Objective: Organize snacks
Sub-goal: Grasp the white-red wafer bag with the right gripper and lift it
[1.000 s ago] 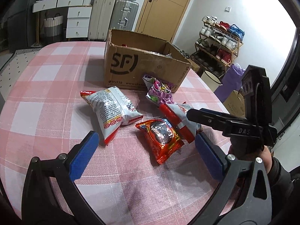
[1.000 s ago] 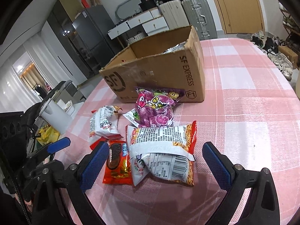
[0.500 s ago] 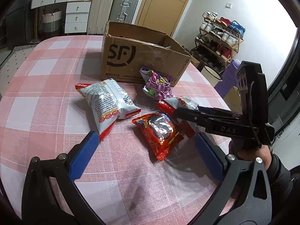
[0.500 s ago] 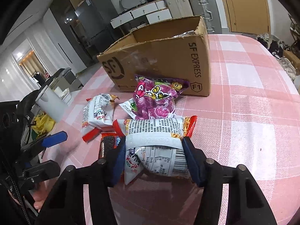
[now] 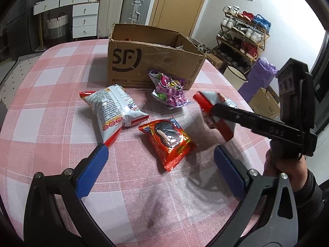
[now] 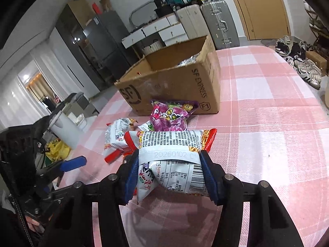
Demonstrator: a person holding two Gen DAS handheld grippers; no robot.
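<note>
My right gripper is shut on a white and red noodle snack bag and holds it just above the table; the bag also shows in the left wrist view. My left gripper is open and empty, just short of a red cookie packet. A second white and red bag lies left of it, and a purple candy bag leans near the open SF cardboard box. The box also shows in the right wrist view, with the purple bag in front of it.
The table has a pink checked cloth. The box stands at the far middle, with silver packets inside it. A shoe rack, suitcases and drawers stand beyond the table.
My right gripper has closed on the noodle bag and lifted it off the table. My left gripper has stayed open and drawn back a little.
</note>
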